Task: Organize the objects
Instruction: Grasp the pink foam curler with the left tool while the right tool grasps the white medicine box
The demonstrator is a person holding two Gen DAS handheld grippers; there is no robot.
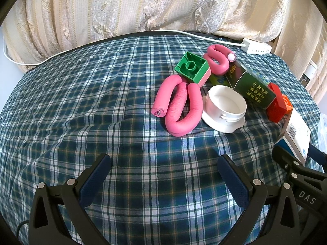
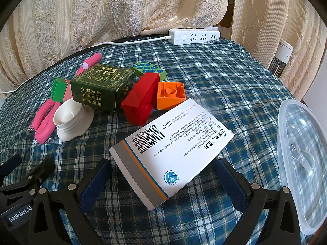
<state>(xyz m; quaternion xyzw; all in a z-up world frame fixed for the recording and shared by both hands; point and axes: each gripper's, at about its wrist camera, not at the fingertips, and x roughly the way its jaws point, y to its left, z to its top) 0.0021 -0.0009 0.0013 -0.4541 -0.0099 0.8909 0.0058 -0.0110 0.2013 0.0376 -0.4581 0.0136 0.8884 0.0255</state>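
We see the surface (image 1: 102, 102) first, round and covered in blue-green plaid cloth, its far edge curving close under the cream curtain (image 1: 143, 6). The whole left half of it lies bare, the widest open room there is. At the right edge a clear plastic container (image 2: 302, 153) sits, partly out of frame. A white power strip (image 2: 194, 36) rests on the far rim, its cord running leftward along the edge.

Our left gripper (image 1: 163, 169) hangs over bare cloth near the front edge, jaws spread wide with nothing between them. Our right gripper (image 2: 163, 175) is equally wide apart; the near end of a white medicine box (image 2: 173, 149) lies flat between its fingers, but the pads stand clear of the box sides.

The objects crowd right of centre. A dark green box (image 2: 100, 87) leans on a white cup-shaped piece (image 2: 69, 120) and touches a red block (image 2: 141, 100). Just beside that is an orange block (image 2: 170, 96), open side up, nearly meeting the medicine box's far corner. A pink foam roller (image 1: 179, 110) bent in loops lies left of the white piece, a second pink roller (image 1: 218, 59) behind. A green block (image 1: 192, 66) sits between the two rollers. A green tile with blue dots (image 2: 149, 70) lies behind the red block.
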